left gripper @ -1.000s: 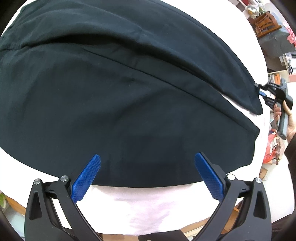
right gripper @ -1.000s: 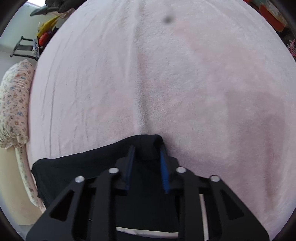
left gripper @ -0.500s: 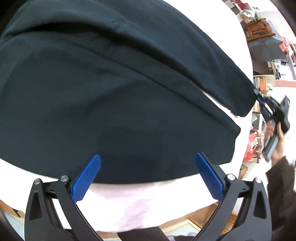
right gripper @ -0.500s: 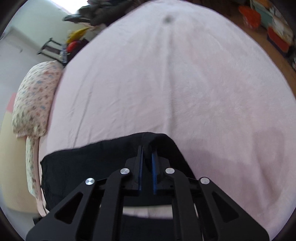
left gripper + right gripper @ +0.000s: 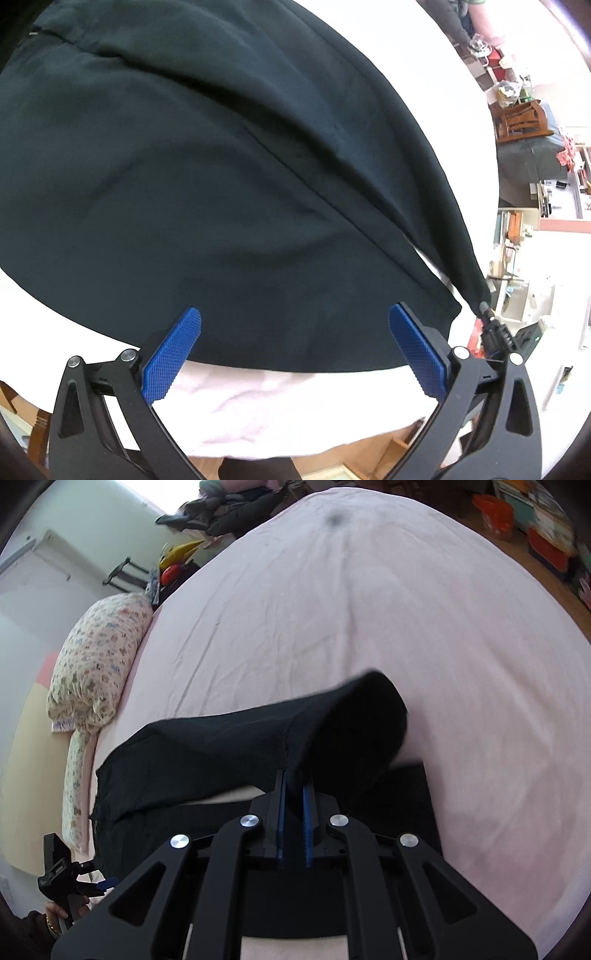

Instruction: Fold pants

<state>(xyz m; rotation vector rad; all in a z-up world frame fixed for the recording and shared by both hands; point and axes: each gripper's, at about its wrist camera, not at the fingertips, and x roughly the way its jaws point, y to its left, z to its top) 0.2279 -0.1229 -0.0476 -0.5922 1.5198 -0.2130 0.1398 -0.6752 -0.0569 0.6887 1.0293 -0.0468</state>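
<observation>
One pair of black pants [image 5: 207,177], two hand-held grippers [image 5: 295,343] [image 5: 293,797], one floral pillow [image 5: 96,668], one pink bed [image 5: 424,635]

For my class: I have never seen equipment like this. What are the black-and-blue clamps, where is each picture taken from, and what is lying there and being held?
No robot here: a person holds a two-fingered grasping tool in each hand, each with a wide-angle camera looking along its fingers.

The left wrist view shows the left tool with its blue pads wide apart, holding nothing, above the near edge of the dark pants. These lie spread on a bed with a pale pink sheet.

The right wrist view shows the right tool closed on a pant-leg end, lifting that fabric off the sheet. The same tool appears small at the right of the left view, pinching the leg's tip.

A floral pillow lies at the bed's edge.
</observation>
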